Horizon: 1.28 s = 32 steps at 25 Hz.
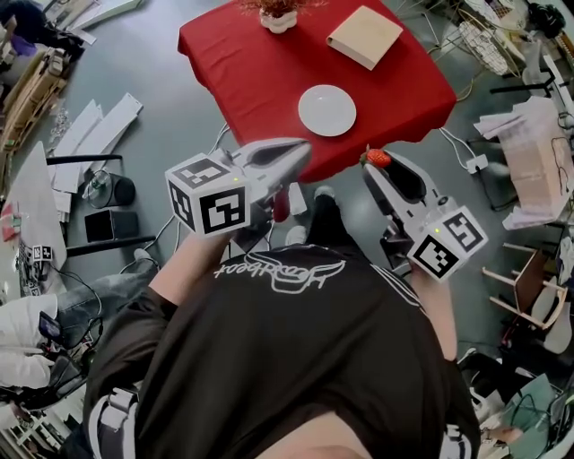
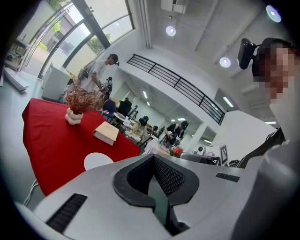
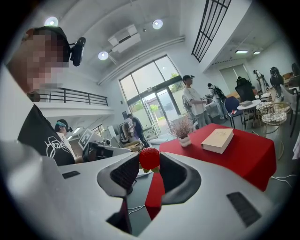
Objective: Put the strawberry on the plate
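Observation:
A red strawberry [image 1: 378,158] [image 3: 149,158] sits pinched at the tip of my right gripper [image 1: 375,167] [image 3: 149,162], which is shut on it and held just off the near edge of the red table [image 1: 242,63]. The white plate [image 1: 326,109] [image 2: 97,161] lies empty on the near half of the table, ahead and to the left of the strawberry. My left gripper [image 1: 303,151] [image 2: 153,157] hovers at the table's near edge, its jaws meeting at the tips with nothing between them. The strawberry [image 2: 176,152] also shows small in the left gripper view.
A tan book [image 1: 365,36] [image 3: 217,139] and a white vase with dried flowers [image 1: 279,16] [image 2: 73,116] stand on the far part of the table. Boxes, cables and chairs crowd the floor on both sides. People stand in the background.

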{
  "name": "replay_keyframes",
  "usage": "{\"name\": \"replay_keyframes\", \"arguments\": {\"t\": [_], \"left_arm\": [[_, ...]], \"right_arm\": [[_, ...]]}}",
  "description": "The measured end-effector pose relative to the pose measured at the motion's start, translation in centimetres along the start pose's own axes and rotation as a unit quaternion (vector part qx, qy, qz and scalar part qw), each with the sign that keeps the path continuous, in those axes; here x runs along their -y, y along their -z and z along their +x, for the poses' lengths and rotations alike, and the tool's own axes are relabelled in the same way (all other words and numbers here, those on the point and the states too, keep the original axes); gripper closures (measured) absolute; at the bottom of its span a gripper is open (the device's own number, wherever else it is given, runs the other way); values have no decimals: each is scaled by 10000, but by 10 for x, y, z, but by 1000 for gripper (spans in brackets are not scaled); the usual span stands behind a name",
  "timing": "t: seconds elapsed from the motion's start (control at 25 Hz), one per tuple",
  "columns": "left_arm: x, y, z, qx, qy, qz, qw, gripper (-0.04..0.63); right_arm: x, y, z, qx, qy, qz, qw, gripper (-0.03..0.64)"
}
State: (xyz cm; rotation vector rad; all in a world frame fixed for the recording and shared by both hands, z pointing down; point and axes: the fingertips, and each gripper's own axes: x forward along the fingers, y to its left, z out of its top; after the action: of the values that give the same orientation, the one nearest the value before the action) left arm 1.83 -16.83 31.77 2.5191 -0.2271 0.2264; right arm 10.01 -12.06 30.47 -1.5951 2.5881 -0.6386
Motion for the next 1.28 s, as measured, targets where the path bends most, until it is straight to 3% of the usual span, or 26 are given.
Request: {"name": "replay_keyframes", "arguments": {"t": [0.76, 1.28], "left_arm": [[-37, -1, 41, -126, -362, -240, 9990, 588], [-84, -16, 81, -150, -646, -569, 9962, 588]], "right_arm": [[54, 3, 26, -111, -300, 312, 9990, 485], [110, -5, 66, -410, -471, 337, 9975, 485]]}}
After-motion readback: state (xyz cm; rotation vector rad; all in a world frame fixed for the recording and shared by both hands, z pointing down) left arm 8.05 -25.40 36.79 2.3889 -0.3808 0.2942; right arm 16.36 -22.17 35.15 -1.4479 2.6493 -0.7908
